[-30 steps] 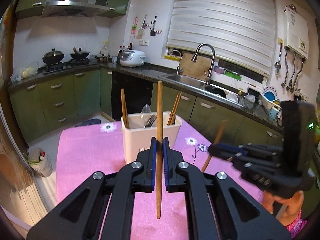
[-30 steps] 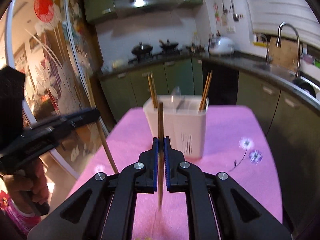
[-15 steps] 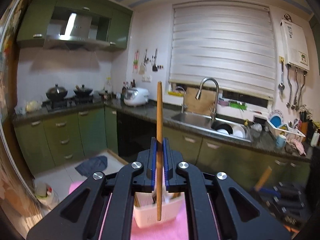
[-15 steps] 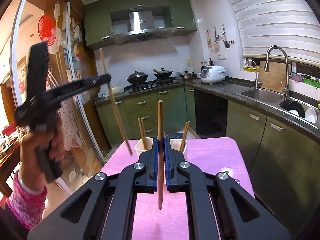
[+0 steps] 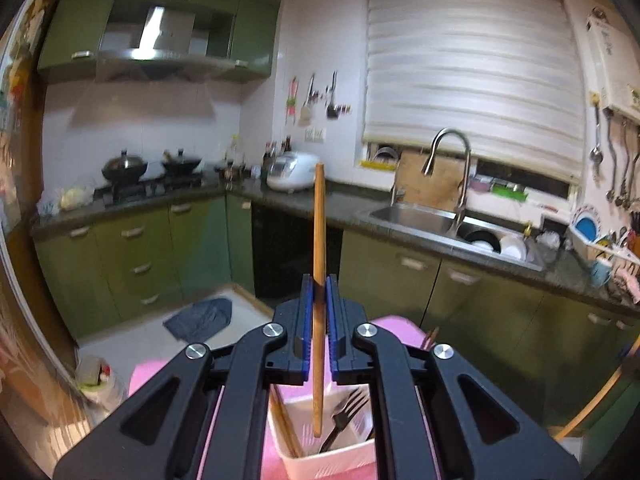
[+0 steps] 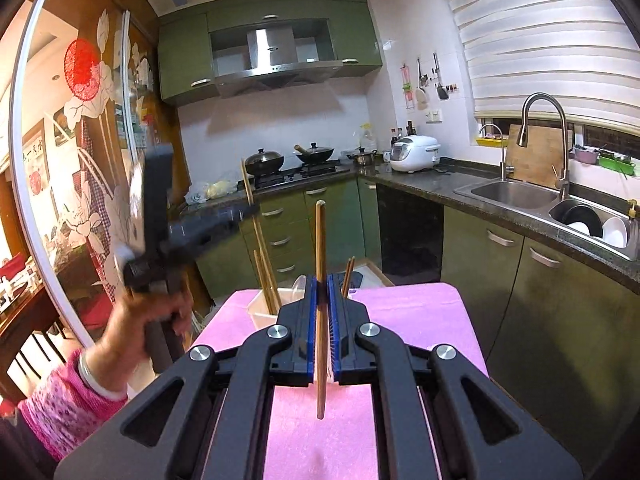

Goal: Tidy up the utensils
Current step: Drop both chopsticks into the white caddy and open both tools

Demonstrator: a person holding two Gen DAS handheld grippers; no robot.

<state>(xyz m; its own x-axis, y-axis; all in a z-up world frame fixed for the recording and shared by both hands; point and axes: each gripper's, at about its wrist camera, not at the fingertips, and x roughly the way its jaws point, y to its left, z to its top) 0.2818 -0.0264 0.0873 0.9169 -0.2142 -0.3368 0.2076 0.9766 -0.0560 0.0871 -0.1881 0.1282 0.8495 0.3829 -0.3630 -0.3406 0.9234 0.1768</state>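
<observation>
Left wrist view: my left gripper (image 5: 316,312) is clenched on a long brown wooden chopstick (image 5: 318,240), the blue pads pressed against it from both sides. The stick stands nearly upright, and its lower tip hangs just over the open top of the white slotted plastic utensil holder (image 5: 332,456). Inside that holder I can see a dark metal fork (image 5: 344,416) leaning to the right and another brown chopstick (image 5: 285,420) leaning to the left. The holder sits on the table's pink cloth (image 5: 146,372).

From the right wrist camera, my right gripper (image 6: 322,320) is likewise shut tight around a second brown wooden chopstick (image 6: 320,240), held vertical, its lower end hanging above the pink cloth (image 6: 416,312). The white holder (image 6: 260,312) lies beyond the fingers, mostly hidden behind them, near the table's far edge, with several chopsticks (image 6: 262,276) rising from its left part and two more (image 6: 348,272) from its right. To the left I see the left gripper (image 6: 212,224), blurred, gripped by a hand (image 6: 148,312) in a pink sleeve, raised above the holder's left side with its chopstick (image 6: 250,196) slanting down towards it; whether the tip is inside I cannot tell.

Behind stand green kitchen cabinets (image 6: 552,300) and a steel sink (image 6: 516,192).
</observation>
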